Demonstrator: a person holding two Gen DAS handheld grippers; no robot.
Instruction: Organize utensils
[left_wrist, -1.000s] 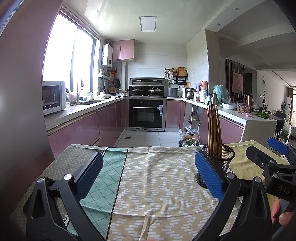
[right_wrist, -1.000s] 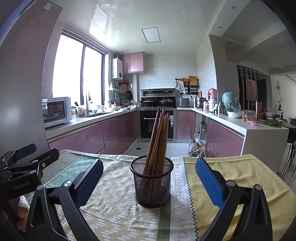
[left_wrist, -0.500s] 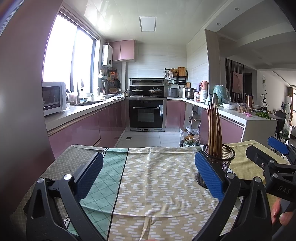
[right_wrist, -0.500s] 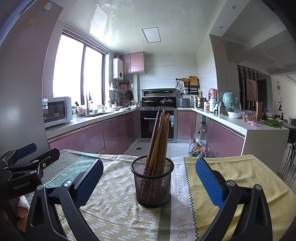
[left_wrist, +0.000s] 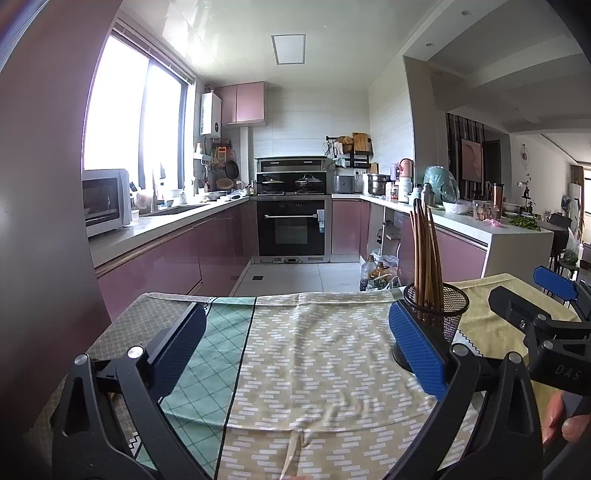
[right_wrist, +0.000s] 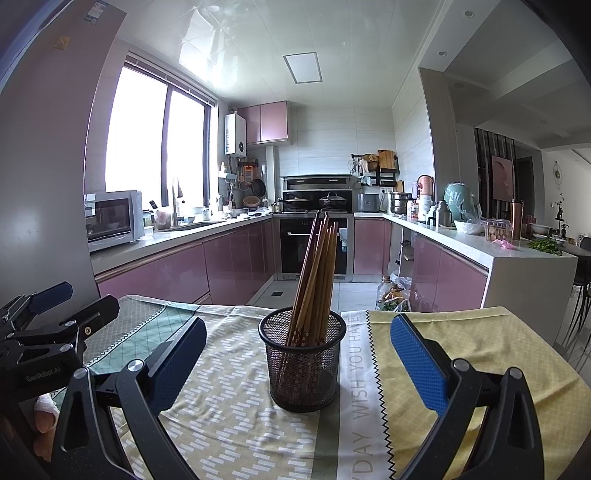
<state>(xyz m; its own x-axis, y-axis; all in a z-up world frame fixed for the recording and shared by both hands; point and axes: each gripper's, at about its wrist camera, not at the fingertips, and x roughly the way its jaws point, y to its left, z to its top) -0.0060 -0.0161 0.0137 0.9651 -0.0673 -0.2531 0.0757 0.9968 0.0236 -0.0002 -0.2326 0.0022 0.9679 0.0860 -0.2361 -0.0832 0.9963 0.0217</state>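
A black mesh cup (right_wrist: 303, 360) stands upright on the table and holds several brown wooden chopsticks (right_wrist: 316, 277) that lean to the right. It sits straight ahead of my right gripper (right_wrist: 297, 356), which is open and empty, one finger on each side of the cup's line. In the left wrist view the cup (left_wrist: 443, 314) is at the right, partly behind my right finger pad. My left gripper (left_wrist: 295, 345) is open and empty over bare cloth. Each gripper shows at the edge of the other's view.
The table carries patterned cloths: green check (left_wrist: 218, 332) at left, beige dashes (left_wrist: 325, 354) in the middle, yellow (right_wrist: 480, 350) at right. Beyond the far table edge lies a kitchen floor with pink cabinets, an oven and bottles (left_wrist: 373, 275).
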